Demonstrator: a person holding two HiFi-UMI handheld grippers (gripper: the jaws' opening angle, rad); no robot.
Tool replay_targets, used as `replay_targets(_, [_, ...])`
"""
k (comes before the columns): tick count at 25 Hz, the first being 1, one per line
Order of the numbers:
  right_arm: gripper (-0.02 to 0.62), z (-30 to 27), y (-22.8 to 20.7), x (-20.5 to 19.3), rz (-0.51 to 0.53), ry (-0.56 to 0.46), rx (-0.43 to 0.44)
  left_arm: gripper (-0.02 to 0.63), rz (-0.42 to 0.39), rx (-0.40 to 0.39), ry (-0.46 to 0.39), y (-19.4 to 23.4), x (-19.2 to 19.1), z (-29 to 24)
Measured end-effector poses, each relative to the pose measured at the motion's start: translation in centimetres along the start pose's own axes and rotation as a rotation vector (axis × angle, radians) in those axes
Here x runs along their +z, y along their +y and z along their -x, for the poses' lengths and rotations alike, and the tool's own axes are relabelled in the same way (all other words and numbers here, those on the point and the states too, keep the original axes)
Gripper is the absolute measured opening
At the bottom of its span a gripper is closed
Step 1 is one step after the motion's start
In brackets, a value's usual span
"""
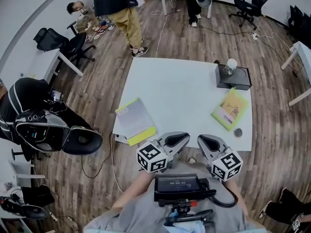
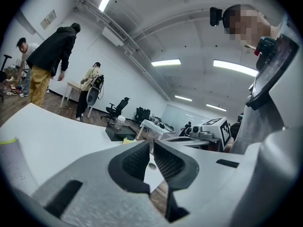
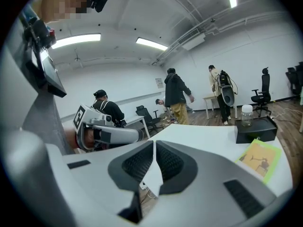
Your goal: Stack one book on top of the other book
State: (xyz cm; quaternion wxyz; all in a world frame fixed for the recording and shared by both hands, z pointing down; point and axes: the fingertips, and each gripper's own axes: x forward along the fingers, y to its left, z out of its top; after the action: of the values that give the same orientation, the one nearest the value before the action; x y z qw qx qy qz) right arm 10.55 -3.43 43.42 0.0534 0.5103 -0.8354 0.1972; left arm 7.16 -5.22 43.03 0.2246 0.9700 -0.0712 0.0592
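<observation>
Two books lie on the white table [image 1: 180, 91]. A grey-covered book with a yellow edge [image 1: 135, 122] overhangs the table's left front corner. The yellow-green book [image 1: 230, 108] lies near the right edge and also shows in the right gripper view [image 3: 259, 159]. My left gripper [image 1: 187, 137] and right gripper [image 1: 199, 139] hover side by side over the table's front edge, between the books and apart from both. Each is shut with nothing between its jaws, as seen in the left gripper view [image 2: 152, 145] and the right gripper view [image 3: 155, 148].
A black box [image 1: 233, 77] with a capped jar [image 1: 230, 65] on it stands at the back right, just behind the yellow-green book. A small dark round object [image 1: 237, 132] lies near the front right corner. People stand beyond the table; office chairs and bags surround it.
</observation>
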Motion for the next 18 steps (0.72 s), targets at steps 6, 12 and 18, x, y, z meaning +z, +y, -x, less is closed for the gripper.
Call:
replay_targets(6, [0.031,-0.8,-0.2,0.7,0.013,0.006,-0.02,0.021,0.003,0.02,-0.022,1.4,1.0,1.2])
replay_targets(12, [0.031,-1.0,-0.2,2.1,0.022,-0.002,-0.03,0.021,0.001,0.001,-0.021,1.3,1.9,1.2])
replay_targets(18, [0.031,-1.4,0.1,2.1,0.019,-0.002,-0.033,0.021,-0.002,0.0,-0.022,1.6,2.1,1.8])
